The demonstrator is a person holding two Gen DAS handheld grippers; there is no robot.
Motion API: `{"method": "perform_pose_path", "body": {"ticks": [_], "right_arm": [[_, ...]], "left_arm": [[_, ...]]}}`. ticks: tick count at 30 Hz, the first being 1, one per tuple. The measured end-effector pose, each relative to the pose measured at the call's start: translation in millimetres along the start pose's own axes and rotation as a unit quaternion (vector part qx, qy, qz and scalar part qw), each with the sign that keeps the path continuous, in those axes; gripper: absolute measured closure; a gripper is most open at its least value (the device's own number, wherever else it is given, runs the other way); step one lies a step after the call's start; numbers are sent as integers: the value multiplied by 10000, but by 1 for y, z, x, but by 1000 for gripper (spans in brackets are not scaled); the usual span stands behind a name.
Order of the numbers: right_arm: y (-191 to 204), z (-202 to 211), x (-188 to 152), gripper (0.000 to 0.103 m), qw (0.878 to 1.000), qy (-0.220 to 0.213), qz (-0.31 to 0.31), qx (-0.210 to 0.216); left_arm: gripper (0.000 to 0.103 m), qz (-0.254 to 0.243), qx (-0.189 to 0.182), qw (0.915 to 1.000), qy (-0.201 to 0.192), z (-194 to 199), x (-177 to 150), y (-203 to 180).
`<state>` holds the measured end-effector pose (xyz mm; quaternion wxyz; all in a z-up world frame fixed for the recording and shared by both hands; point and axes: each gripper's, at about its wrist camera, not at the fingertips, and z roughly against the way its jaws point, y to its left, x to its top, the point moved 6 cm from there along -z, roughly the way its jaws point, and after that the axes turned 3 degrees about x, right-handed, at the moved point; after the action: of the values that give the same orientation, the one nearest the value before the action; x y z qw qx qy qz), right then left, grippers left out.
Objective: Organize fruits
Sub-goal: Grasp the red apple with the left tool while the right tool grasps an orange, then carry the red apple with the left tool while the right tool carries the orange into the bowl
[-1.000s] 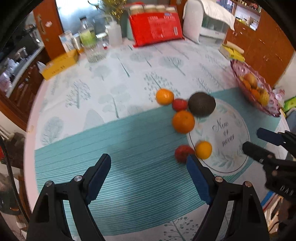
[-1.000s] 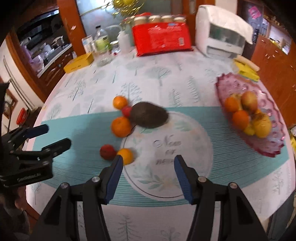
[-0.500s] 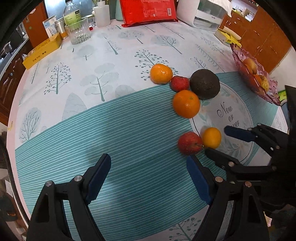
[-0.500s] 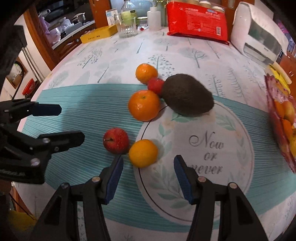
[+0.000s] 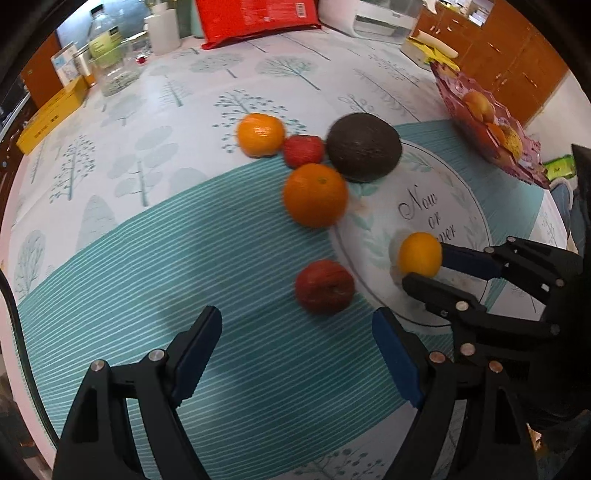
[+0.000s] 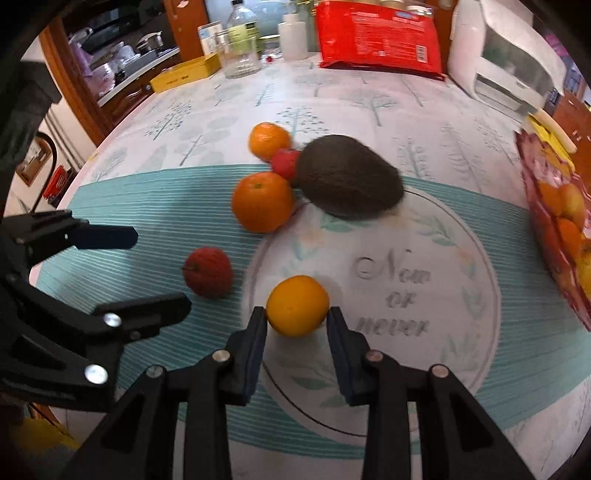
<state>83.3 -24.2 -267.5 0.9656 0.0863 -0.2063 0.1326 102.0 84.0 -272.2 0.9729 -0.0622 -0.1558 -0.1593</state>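
Loose fruit lies on the tablecloth. My right gripper (image 6: pixel 296 320) has its two fingers on either side of a small yellow-orange citrus (image 6: pixel 297 305), touching or nearly touching it; it also shows in the left wrist view (image 5: pixel 420 254). My left gripper (image 5: pixel 295 345) is open and empty, just short of a red apple (image 5: pixel 324 291). Beyond lie a large orange (image 5: pixel 315 194), a small red fruit (image 5: pixel 303 150), a mandarin (image 5: pixel 260 134) and a dark avocado (image 5: pixel 363 147). A pink glass fruit bowl (image 5: pixel 515 167) holding several fruits stands at the right.
At the table's far side are a red package (image 6: pixel 380 35), a white appliance (image 6: pixel 506 62), a glass jar (image 6: pixel 240 55), bottles and a yellow box (image 6: pixel 184 72). The left gripper's arm (image 6: pixel 66 295) reaches in at the right wrist view's left.
Both grippers have moved forward and down toward the fruit. My right gripper's fingers have closed in around the small yellow-orange citrus. My left gripper has come up to the red apple.
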Motion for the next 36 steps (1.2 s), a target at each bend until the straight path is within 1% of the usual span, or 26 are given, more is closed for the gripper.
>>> {"method": "perform_pose_path", "body": {"ticks": [3, 6, 8, 9, 10, 14, 18, 23, 27, 30, 36], "right_arm": [[-11, 5, -4, 69, 9998, -28, -175, -11], [-19, 9, -8, 69, 9995, -48, -328, -2], [-23, 12, -11, 69, 9992, -78, -386, -10], [-23, 13, -12, 69, 9992, -89, -400, -9], [-25, 14, -13, 69, 9991, -103, -423, -4], [-30, 19, -15, 69, 9985, -154, -526, 72], [-34, 28, -16, 69, 9975, -242, -629, 188], [-38, 46, -11, 69, 9970, -385, -633, 229], [-44, 71, -5, 69, 9966, -582, -548, 184], [-53, 96, -1, 69, 9959, -776, -436, 147], [-89, 150, 7, 69, 9928, -1183, -160, 94]], "left_arm": [[23, -32, 51, 10000, -46, -5, 5, -7], [35, -33, 46, 10000, -68, -10, 8, -12], [52, -14, 7, 10000, -37, -13, 9, -14], [57, 4, -12, 10000, -20, -15, 9, -15], [67, 29, -12, 10000, -8, -17, 9, -15], [68, 92, -82, 9999, -52, -15, 11, -16], [68, 37, -87, 9999, -137, -6, 11, -23], [68, -134, -52, 9989, -447, 22, 20, -41], [68, -179, -62, 9969, -770, 49, 35, -58], [68, -80, -129, 9947, -1013, 71, 49, -73], [68, 80, -182, 9902, -1383, 104, 79, -118]]}}
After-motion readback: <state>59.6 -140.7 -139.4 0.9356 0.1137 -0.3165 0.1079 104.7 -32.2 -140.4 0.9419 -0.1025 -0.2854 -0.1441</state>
